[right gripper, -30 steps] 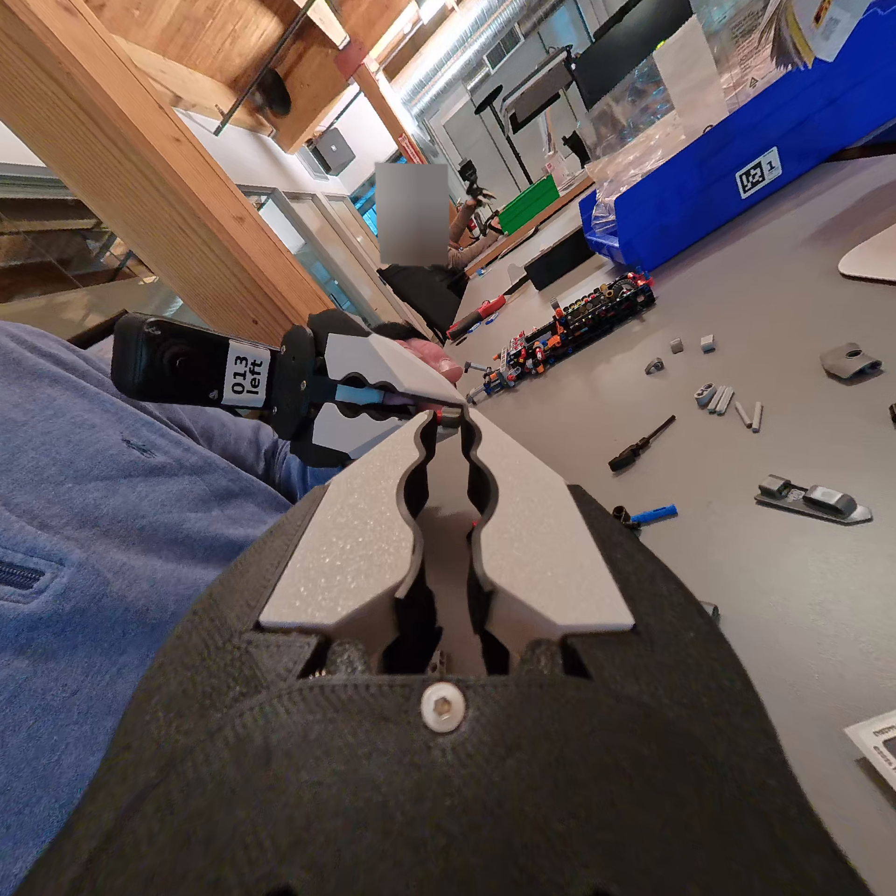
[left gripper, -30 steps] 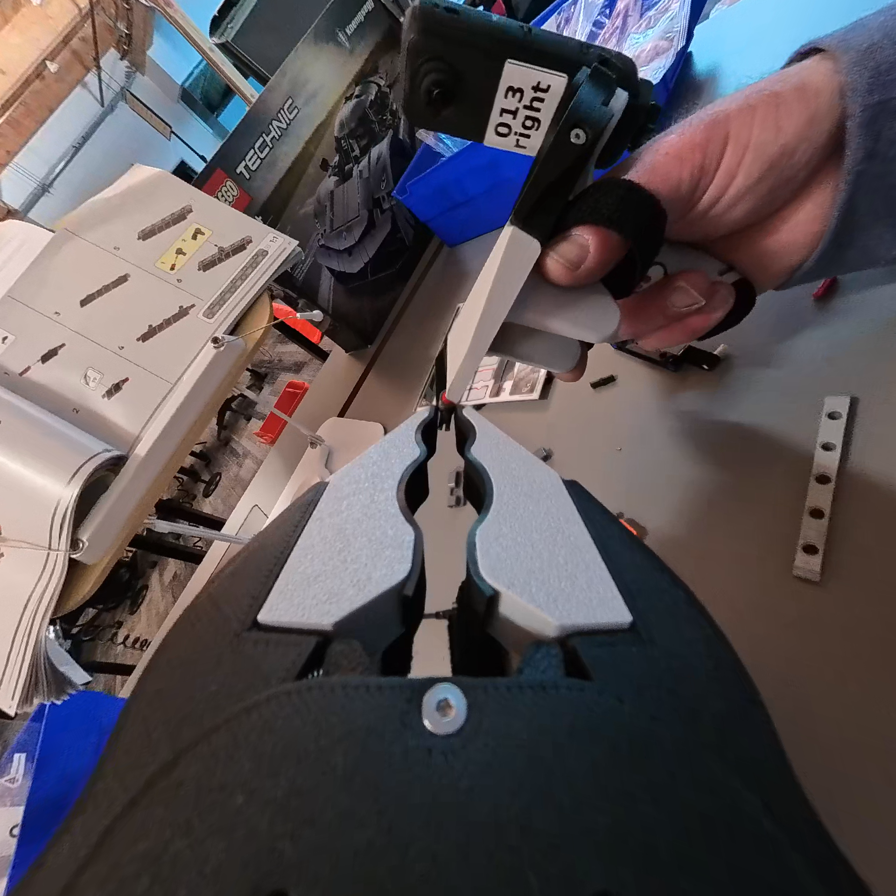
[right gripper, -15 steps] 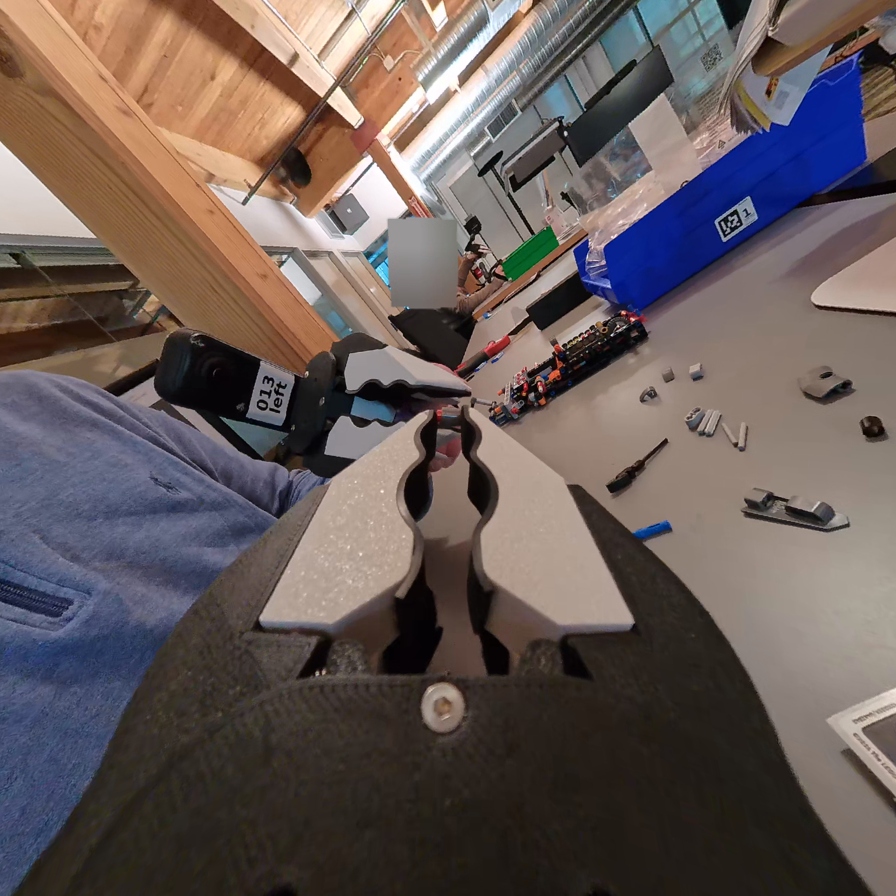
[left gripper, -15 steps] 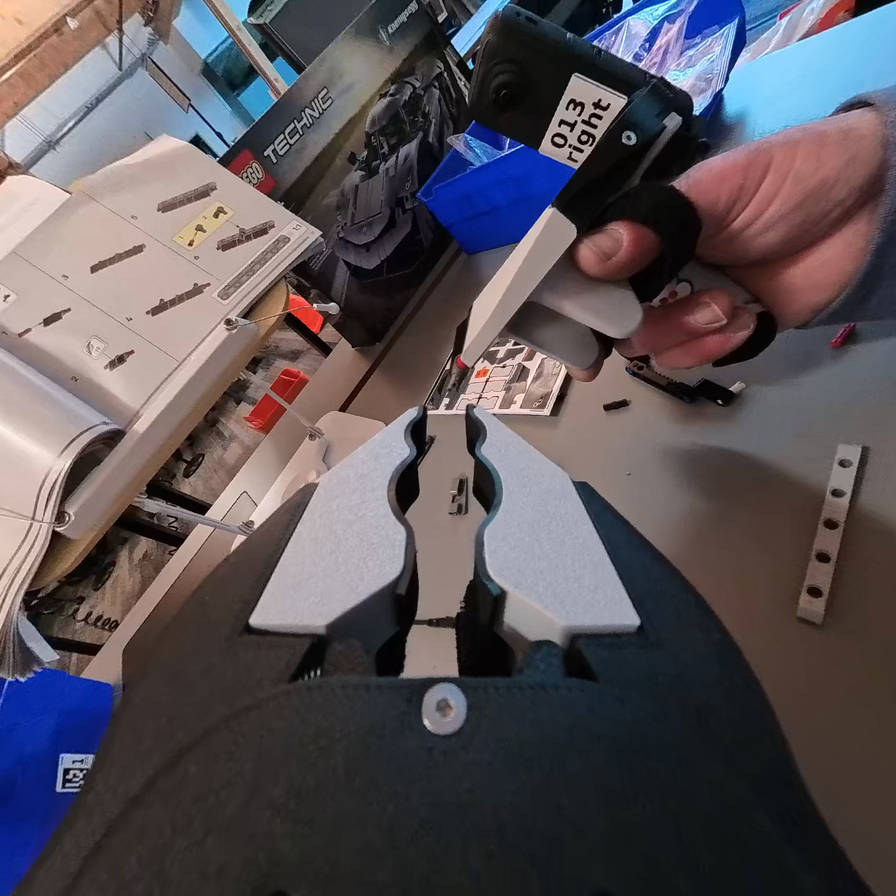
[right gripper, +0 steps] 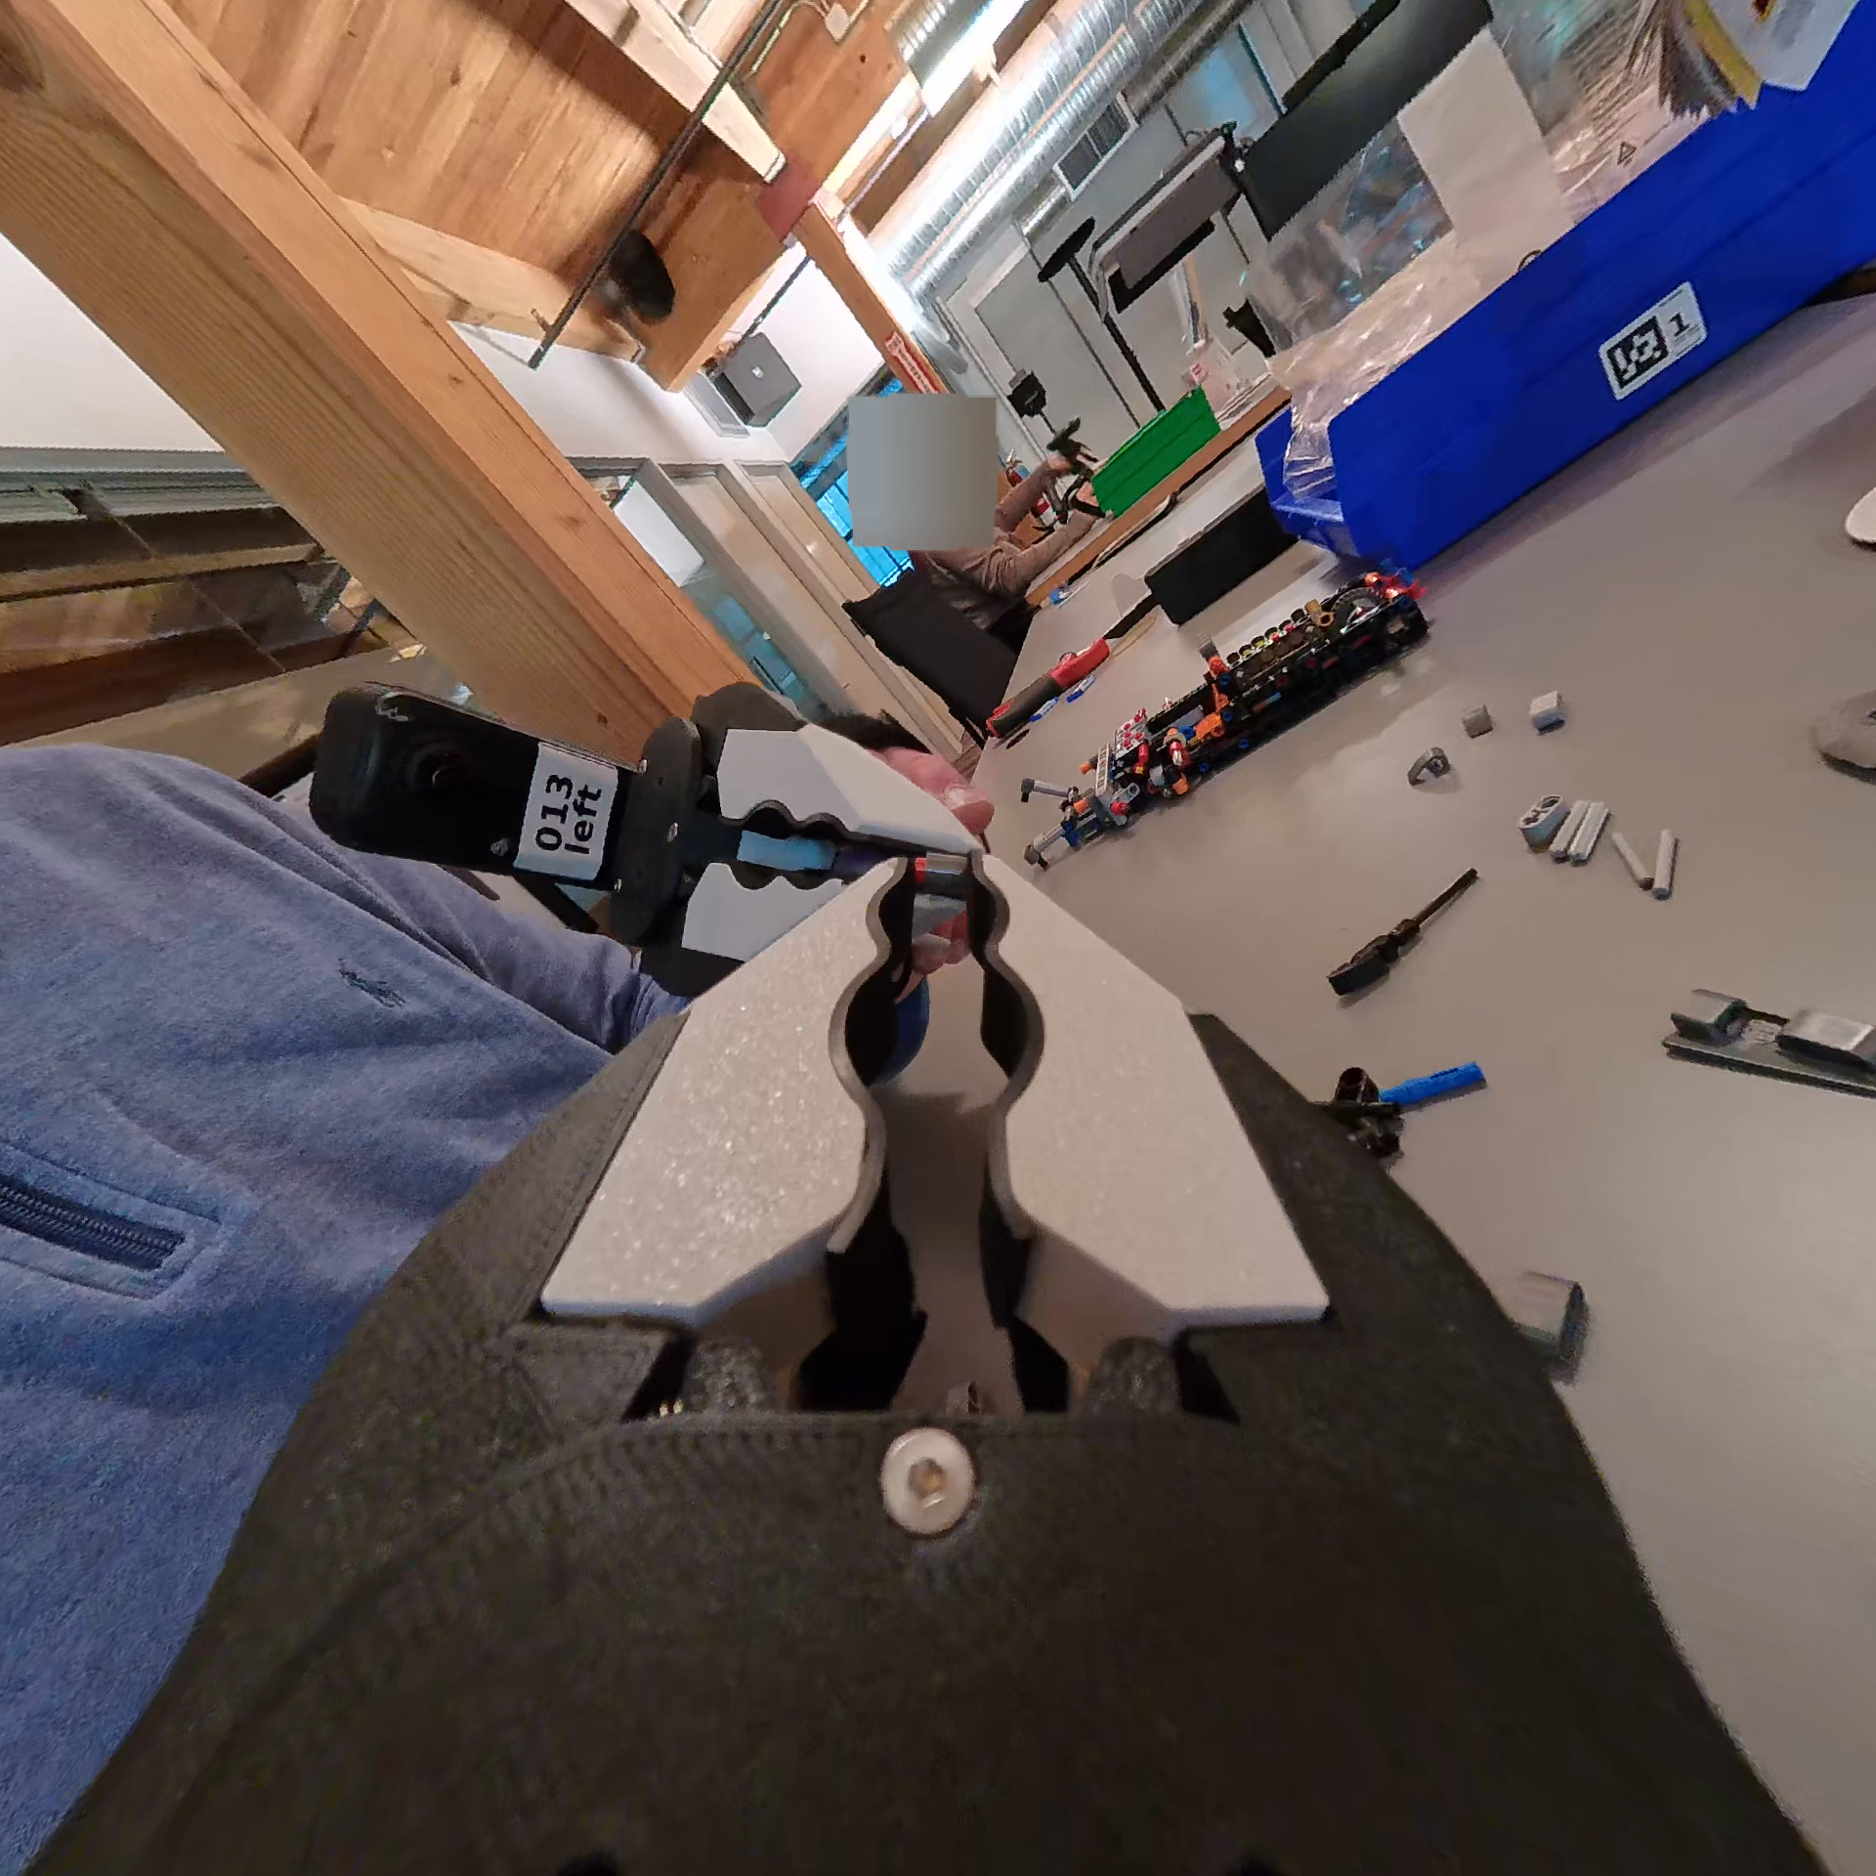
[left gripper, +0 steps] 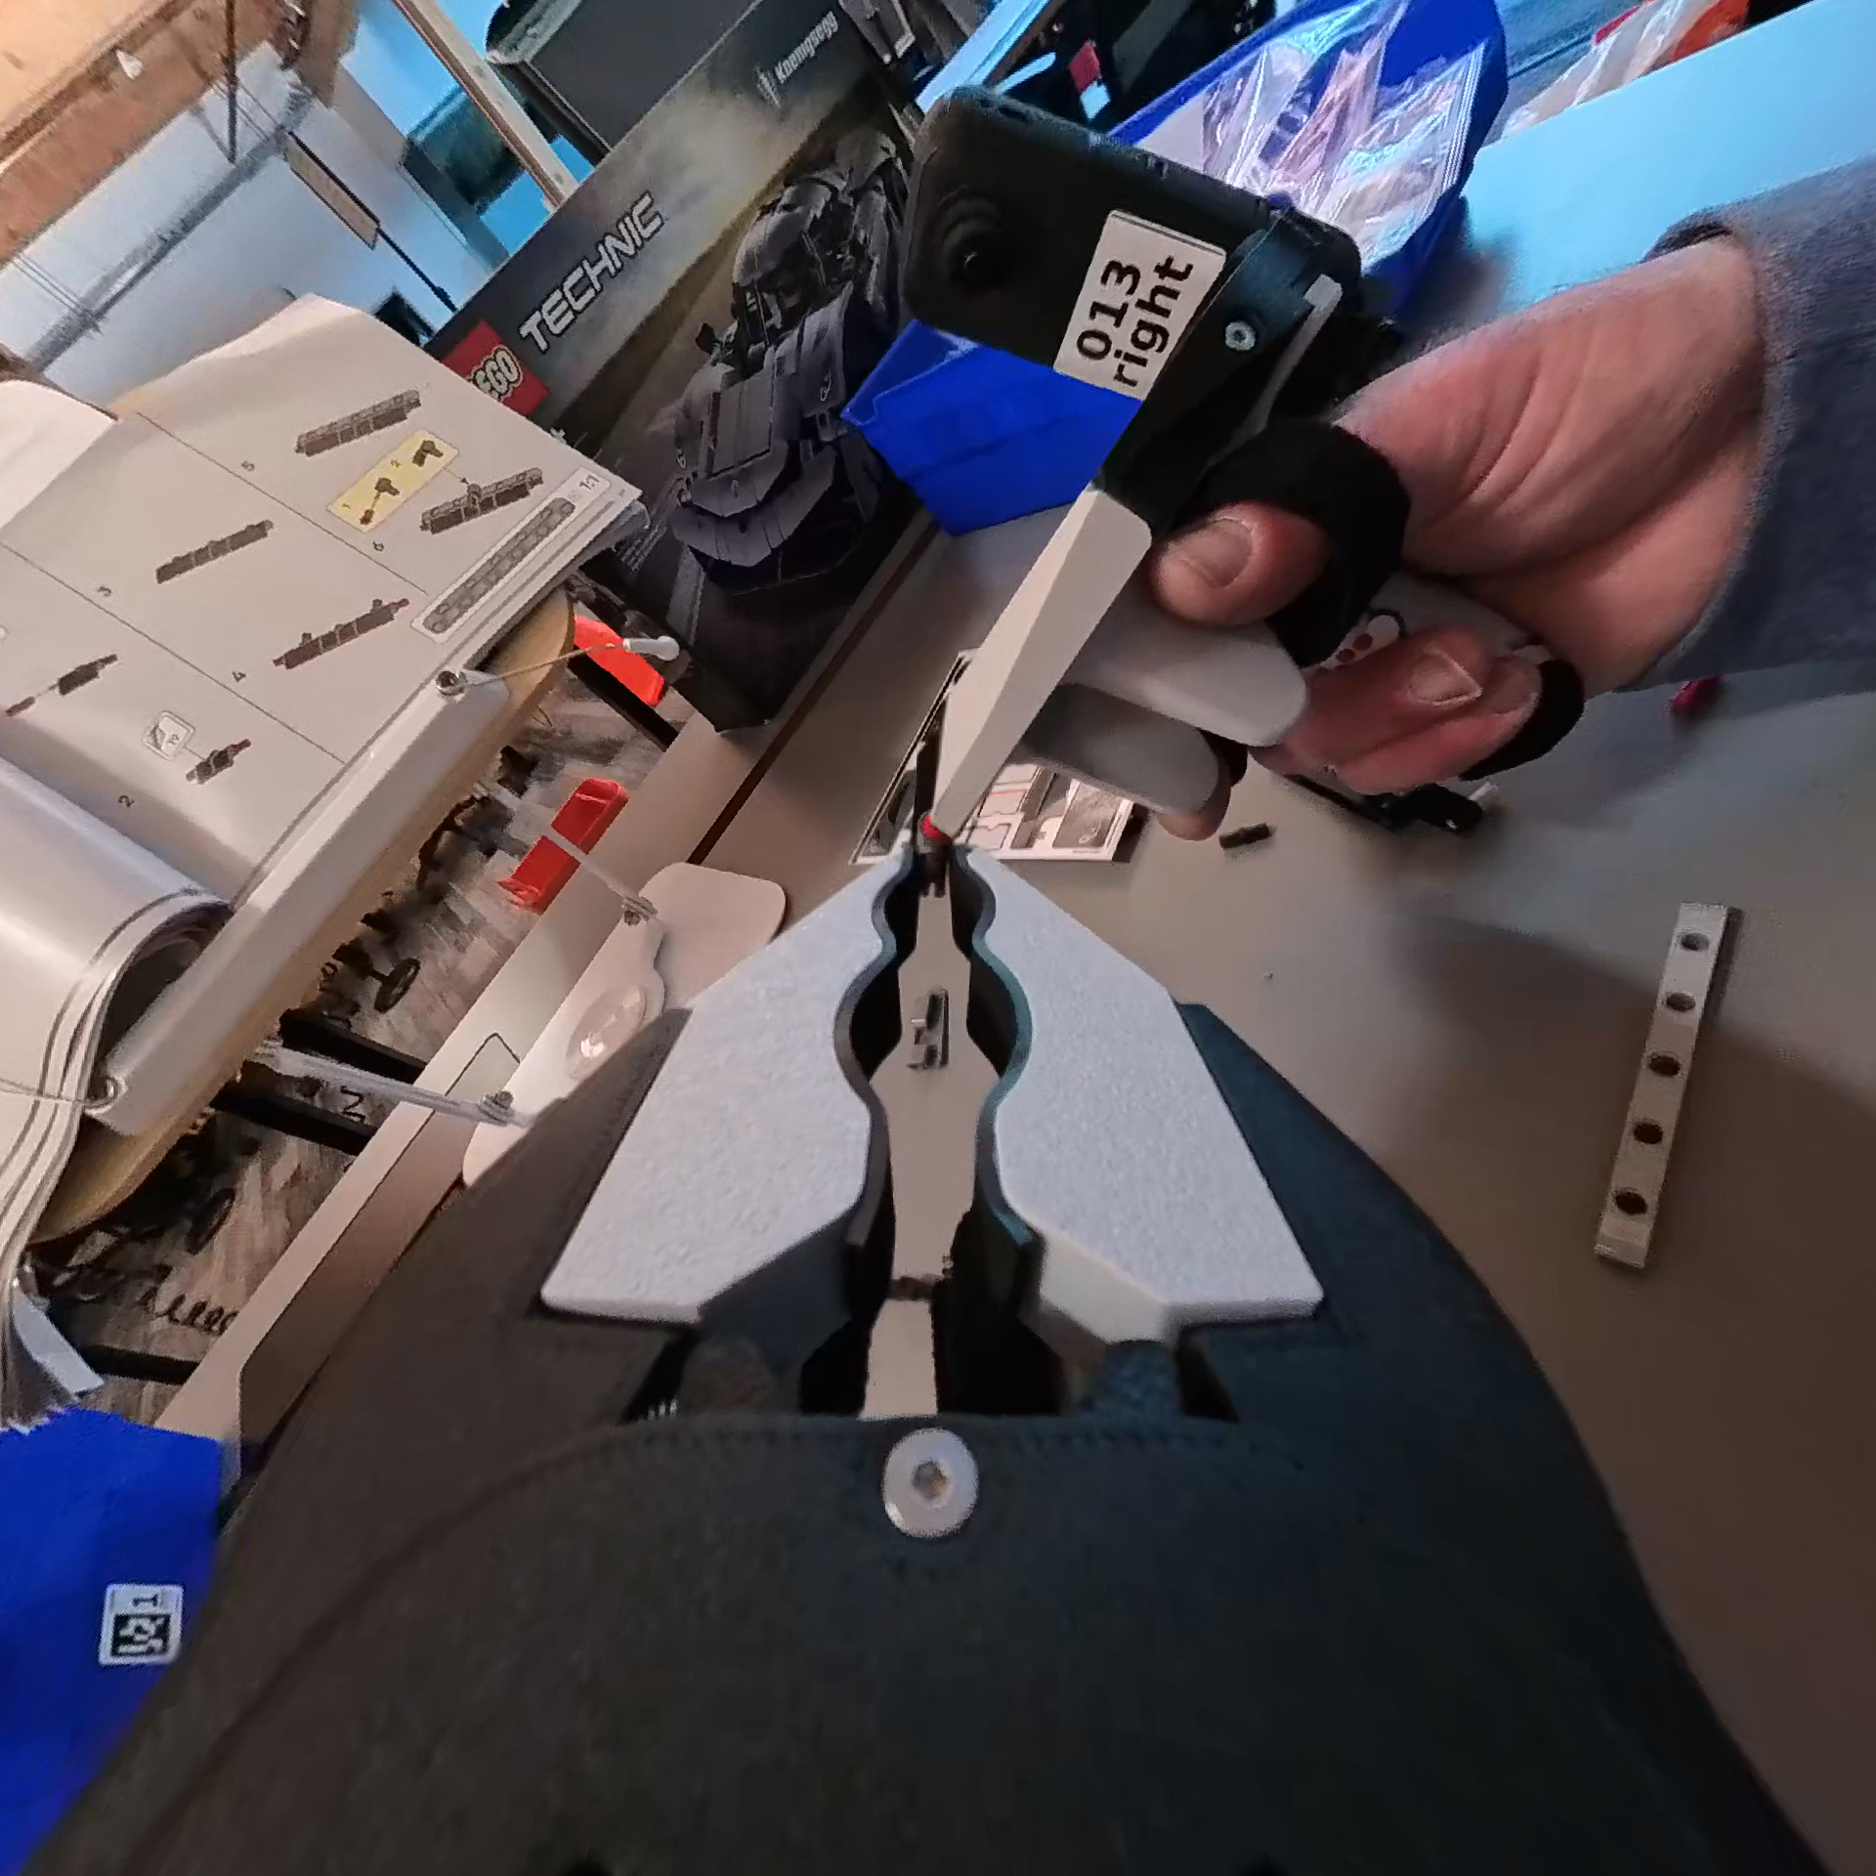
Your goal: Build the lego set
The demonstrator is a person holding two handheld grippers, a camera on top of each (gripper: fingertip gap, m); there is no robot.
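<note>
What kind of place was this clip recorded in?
Probably a shared workshop or lab: exposed timber beams and metal ducts overhead, a long grey table strewn with small building pieces, and a blue plastic parts bin.

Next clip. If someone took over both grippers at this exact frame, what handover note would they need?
Right gripper: shut on a small dark pin with a red end, held above the grey table.
Left gripper: tips closed on the same pin; the two grippers meet tip to tip.
Done: a long black, partly built assembly with coloured pins lies on the table.
Left: loose small grey pieces and a grey beam with holes unused; the open instruction booklet is at hand.
</note>
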